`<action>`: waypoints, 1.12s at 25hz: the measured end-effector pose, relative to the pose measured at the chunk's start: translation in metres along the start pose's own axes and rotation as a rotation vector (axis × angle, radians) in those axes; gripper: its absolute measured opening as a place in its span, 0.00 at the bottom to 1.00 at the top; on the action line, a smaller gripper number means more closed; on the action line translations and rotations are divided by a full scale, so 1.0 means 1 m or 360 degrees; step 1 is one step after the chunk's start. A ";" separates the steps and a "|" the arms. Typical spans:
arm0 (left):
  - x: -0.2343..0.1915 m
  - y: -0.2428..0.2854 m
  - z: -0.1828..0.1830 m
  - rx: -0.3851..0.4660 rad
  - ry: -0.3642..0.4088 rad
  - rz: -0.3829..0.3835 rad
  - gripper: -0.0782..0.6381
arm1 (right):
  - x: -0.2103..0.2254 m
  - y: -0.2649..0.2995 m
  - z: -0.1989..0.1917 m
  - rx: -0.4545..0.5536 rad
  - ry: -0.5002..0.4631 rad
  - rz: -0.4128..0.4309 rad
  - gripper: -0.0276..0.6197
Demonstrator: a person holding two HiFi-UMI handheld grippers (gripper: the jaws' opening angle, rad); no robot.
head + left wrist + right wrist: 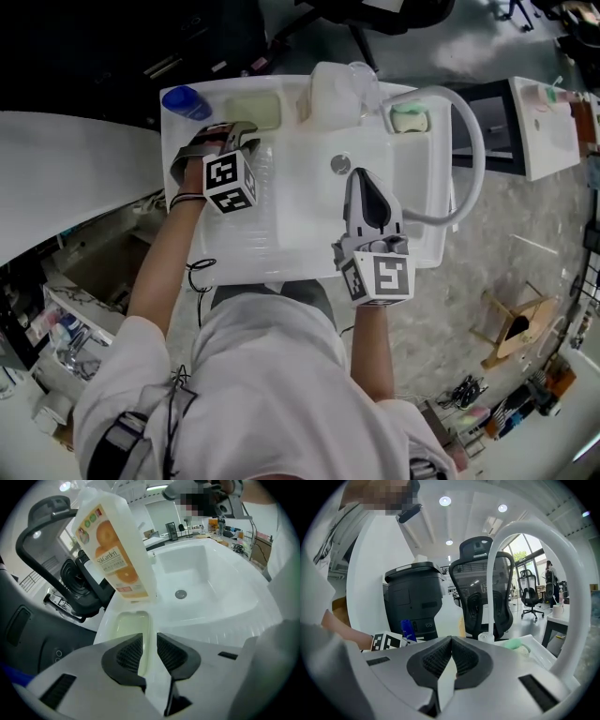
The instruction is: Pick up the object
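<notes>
A translucent jug (335, 94) with an orange fruit label (112, 550) stands at the back rim of the white sink (309, 225). Left of it a pale yellow pad (251, 111) lies in a recess (131, 625). My left gripper (239, 128) hovers over the sink's left ledge and points at that pad. Its jaws (150, 637) are open by a narrow gap with nothing between them. My right gripper (362, 176) hangs over the basin near the drain (340, 164). In the right gripper view its jaws (451, 641) are shut and hold nothing.
A white arched faucet (469, 141) curves over the sink's right side, close to my right gripper. A green soap (409, 119) sits at the back right and a blue cap (187, 101) at the back left corner. Office chairs (480, 592) stand behind the sink.
</notes>
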State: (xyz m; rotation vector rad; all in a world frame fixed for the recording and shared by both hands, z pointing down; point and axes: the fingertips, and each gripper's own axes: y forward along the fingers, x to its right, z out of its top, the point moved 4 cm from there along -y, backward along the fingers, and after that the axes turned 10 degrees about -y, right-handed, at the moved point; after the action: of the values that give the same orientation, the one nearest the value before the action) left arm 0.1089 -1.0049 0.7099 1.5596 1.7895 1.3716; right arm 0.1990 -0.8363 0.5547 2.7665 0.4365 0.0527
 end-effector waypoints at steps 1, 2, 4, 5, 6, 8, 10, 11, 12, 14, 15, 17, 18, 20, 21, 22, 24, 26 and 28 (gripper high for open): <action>0.000 0.005 -0.001 -0.0013 0.0007 0.0007 0.23 | 0.000 0.001 -0.001 0.0001 -0.0002 0.0000 0.05; 0.000 0.008 -0.002 -0.0024 0.0009 0.0011 0.23 | 0.001 0.002 -0.003 -0.0001 -0.0002 -0.0002 0.05; 0.000 0.015 -0.004 -0.0041 -0.0003 -0.0002 0.23 | 0.001 0.002 -0.006 -0.0009 0.0006 -0.0007 0.05; 0.000 0.019 -0.005 -0.0048 -0.0004 -0.0010 0.23 | 0.002 0.002 -0.007 -0.0012 0.0008 -0.0007 0.05; 0.001 0.022 -0.004 -0.0057 0.0004 -0.0013 0.23 | 0.003 0.002 -0.007 -0.0014 0.0003 -0.0002 0.05; 0.001 0.026 -0.003 -0.0070 0.0033 0.0009 0.23 | 0.004 0.000 -0.007 -0.0016 -0.0008 0.0011 0.05; 0.000 0.027 -0.002 -0.0068 0.0053 0.0043 0.23 | 0.003 -0.001 -0.006 -0.0019 -0.0010 0.0015 0.05; -0.002 0.027 -0.001 -0.0064 0.0053 0.0052 0.22 | 0.002 -0.002 -0.005 -0.0021 -0.0011 0.0018 0.05; -0.003 0.027 -0.001 -0.0060 0.0048 0.0055 0.21 | 0.001 -0.002 -0.005 -0.0020 -0.0015 0.0024 0.05; -0.005 0.027 0.002 -0.0051 0.0029 0.0046 0.21 | 0.001 -0.003 -0.003 -0.0015 -0.0024 0.0036 0.05; -0.005 0.027 0.003 -0.0050 0.0022 0.0035 0.19 | 0.000 -0.004 -0.002 -0.0015 -0.0027 0.0039 0.05; -0.003 0.025 0.003 -0.0052 0.0014 0.0016 0.18 | -0.001 -0.006 -0.001 -0.0016 -0.0032 0.0049 0.05; -0.003 0.024 0.004 -0.0045 0.0005 0.0010 0.18 | -0.001 -0.007 -0.001 -0.0019 -0.0035 0.0055 0.05; -0.004 0.018 0.009 -0.0006 -0.0036 0.0013 0.18 | -0.002 -0.009 0.002 -0.0020 -0.0043 0.0062 0.05; -0.004 0.015 0.012 0.0020 -0.0062 0.0021 0.18 | -0.002 -0.010 0.003 -0.0016 -0.0043 0.0062 0.05; -0.005 0.011 0.015 0.0047 -0.0091 0.0032 0.18 | -0.002 -0.012 0.004 -0.0011 -0.0042 0.0061 0.05; -0.007 0.001 0.021 0.0104 -0.0144 0.0058 0.18 | -0.003 -0.015 0.006 0.0002 -0.0050 0.0070 0.05; -0.008 -0.010 0.028 0.0160 -0.0197 0.0080 0.18 | -0.004 -0.019 0.008 0.0011 -0.0059 0.0074 0.05; -0.008 -0.022 0.034 0.0218 -0.0267 0.0095 0.18 | -0.006 -0.024 0.011 0.0025 -0.0068 0.0080 0.05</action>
State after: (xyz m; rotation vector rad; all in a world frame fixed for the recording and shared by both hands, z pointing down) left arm 0.1273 -0.9959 0.6737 1.7560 1.7797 1.1269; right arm 0.1876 -0.8207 0.5362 2.7881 0.3581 0.0024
